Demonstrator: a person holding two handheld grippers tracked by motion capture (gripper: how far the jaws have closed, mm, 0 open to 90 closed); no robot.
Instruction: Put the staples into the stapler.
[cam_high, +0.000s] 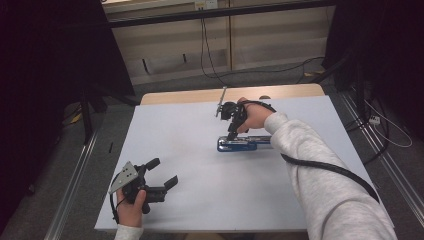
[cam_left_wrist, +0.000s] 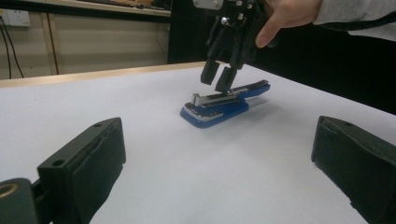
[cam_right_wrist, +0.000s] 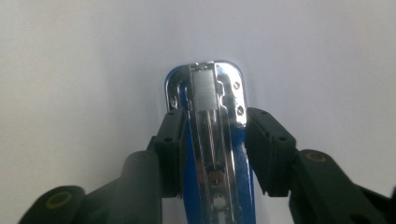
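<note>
A blue stapler (cam_high: 243, 143) with a chrome staple rail lies flat on the white table (cam_high: 200, 200), right of centre. My right gripper (cam_high: 233, 134) points down over the stapler's left end. In the right gripper view its jaws straddle the stapler (cam_right_wrist: 208, 93) on both sides, with a thin gap on the right, so the right gripper (cam_right_wrist: 212, 140) is open. In the left gripper view the right gripper (cam_left_wrist: 217, 81) has its tips just above the stapler (cam_left_wrist: 219, 105). My left gripper (cam_high: 164, 171) rests near the table's front left corner, wide open and holding nothing (cam_left_wrist: 222, 140).
The table's wooden back edge (cam_high: 200, 95) shows beyond the white sheet. Black cables (cam_high: 210, 60) hang along the wooden wall panels behind. Dark curtains stand at both sides, and metal rails (cam_high: 75, 175) run on the floor beside the table.
</note>
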